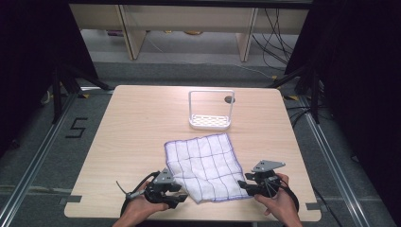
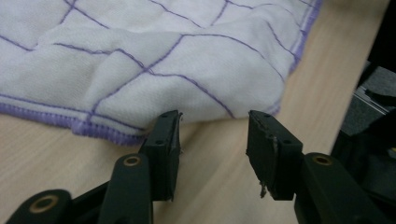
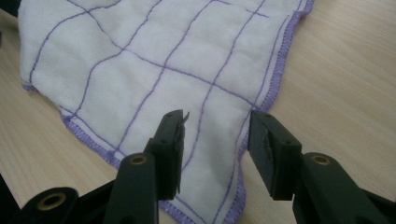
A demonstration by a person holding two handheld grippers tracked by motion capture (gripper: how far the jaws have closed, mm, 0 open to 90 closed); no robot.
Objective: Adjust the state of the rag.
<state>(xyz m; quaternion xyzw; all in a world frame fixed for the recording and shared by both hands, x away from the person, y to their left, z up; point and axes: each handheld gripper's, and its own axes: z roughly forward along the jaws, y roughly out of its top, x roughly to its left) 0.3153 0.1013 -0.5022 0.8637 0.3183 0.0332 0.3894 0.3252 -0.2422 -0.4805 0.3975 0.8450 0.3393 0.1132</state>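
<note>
Each bare hand carries a black gripper, the left gripper [image 1: 176, 195] at near left and the right gripper [image 1: 247, 186] at near right, both topped by a grey three-cornered plate. A black cable loops from each body around the hand. Up close, the jaws are matte black blocks on black links with brass-coloured rivets, their pads scuffed and frayed.
</note>
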